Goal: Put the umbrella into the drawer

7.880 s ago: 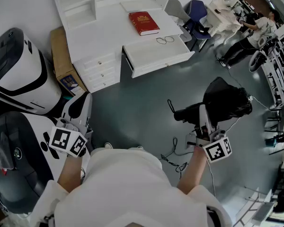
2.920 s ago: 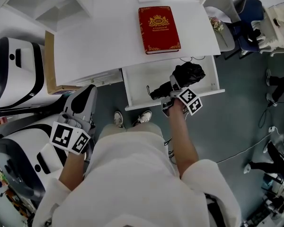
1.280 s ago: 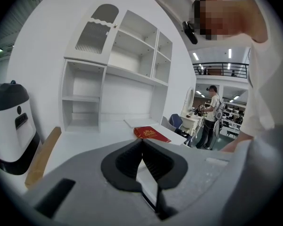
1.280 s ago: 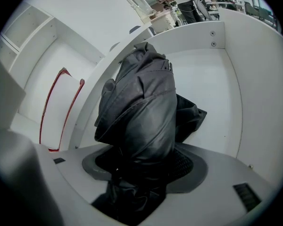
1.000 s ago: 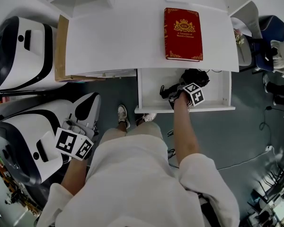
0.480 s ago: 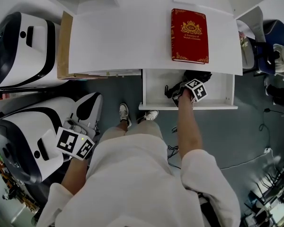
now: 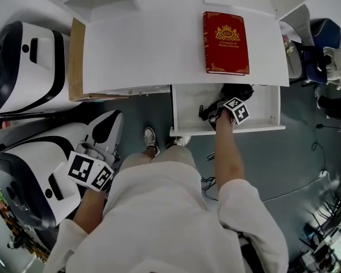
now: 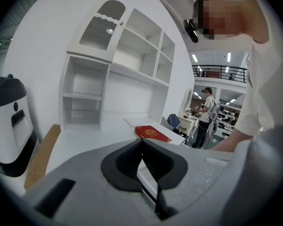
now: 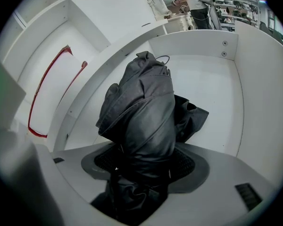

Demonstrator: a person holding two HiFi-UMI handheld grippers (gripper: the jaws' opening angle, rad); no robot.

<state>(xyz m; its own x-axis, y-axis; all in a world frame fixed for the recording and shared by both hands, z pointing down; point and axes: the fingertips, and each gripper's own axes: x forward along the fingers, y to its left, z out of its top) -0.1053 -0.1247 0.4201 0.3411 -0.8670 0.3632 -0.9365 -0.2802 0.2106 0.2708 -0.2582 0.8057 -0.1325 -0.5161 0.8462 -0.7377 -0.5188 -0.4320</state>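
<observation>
Black fabric umbrella (image 9: 141, 117) is inside the open white drawer (image 7: 261, 110) at 1 o'clock, clamped in the right hand-held gripper (image 7: 219, 112). The right forearm (image 7: 228, 152) reaches straight forward, gripper angled steeply down. The left hand-held gripper (image 7: 108, 121), jaws closed and empty, is held low at 8 o'clock.

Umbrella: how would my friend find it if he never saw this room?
Find the big white desk with the red book on top. In front of the book, a drawer is pulled open. The umbrella is the only black, crumpled fabric bundle inside that white drawer.
</observation>
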